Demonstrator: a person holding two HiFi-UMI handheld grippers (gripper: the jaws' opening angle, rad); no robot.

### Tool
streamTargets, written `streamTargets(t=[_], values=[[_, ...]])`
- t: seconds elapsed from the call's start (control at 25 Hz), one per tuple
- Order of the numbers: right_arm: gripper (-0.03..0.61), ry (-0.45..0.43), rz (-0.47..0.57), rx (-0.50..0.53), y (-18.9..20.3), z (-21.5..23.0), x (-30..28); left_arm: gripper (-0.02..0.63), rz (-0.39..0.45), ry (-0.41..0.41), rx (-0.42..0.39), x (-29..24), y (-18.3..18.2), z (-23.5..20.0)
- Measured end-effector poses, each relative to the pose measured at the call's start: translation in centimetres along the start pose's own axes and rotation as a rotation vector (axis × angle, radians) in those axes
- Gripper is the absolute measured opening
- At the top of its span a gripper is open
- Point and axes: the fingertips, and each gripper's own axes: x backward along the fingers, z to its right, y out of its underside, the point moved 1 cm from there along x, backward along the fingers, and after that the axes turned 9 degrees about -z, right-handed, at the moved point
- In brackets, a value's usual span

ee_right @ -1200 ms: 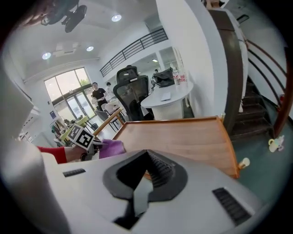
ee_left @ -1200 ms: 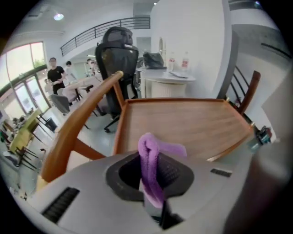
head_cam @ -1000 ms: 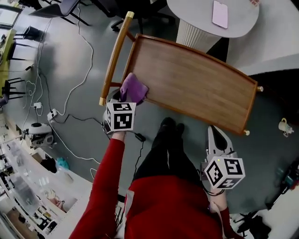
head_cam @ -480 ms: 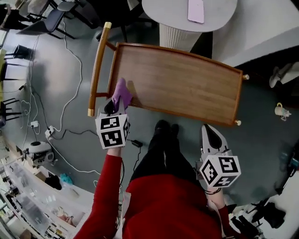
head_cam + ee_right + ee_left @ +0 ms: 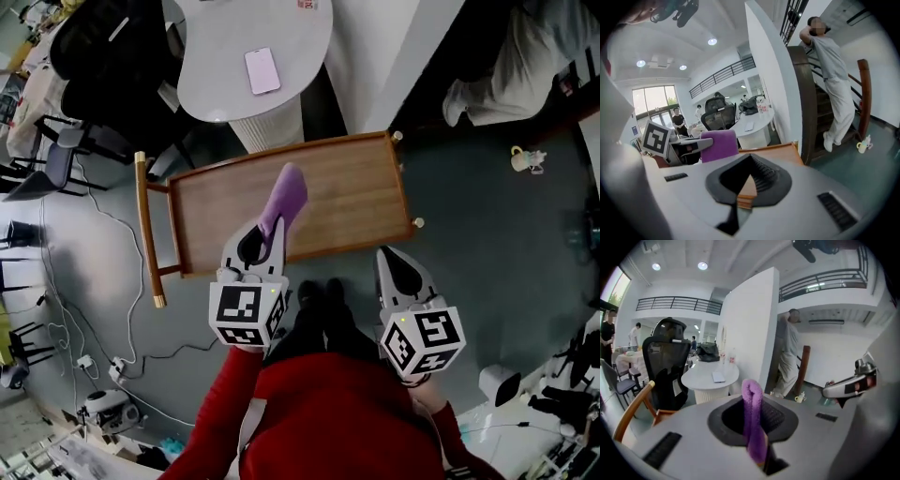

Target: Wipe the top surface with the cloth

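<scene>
Our right gripper (image 5: 389,255) hangs closed on nothing at the near edge. Our left gripper (image 5: 267,225) pinches a folded purple cloth (image 5: 285,195) over the brown wooden tray top (image 5: 347,202); we cannot tell whether the two touch. Under hard drag, the narrow fold may slip free or snag the raised far rim (image 5: 281,158).

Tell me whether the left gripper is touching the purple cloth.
Touching. The left gripper view shows the left gripper with its jaws shut on the purple cloth, which stands up between them.
</scene>
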Motion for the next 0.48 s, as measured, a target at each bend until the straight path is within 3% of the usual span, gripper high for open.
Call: streamTargets(t=[0.16, 0.48], values=[[0.003, -0.029, 0.088, 0.026, -2.3, -0.4, 1.1, 0.049, 0.074, 0.037, -0.021, 2.0, -0.9, 2.2], [0.003, -0.143, 0.206, 0.141, -5.8, -2.8, 1.8, 0.049, 0.187, 0.015, -0.091, 6.0, -2.2, 3.2]])
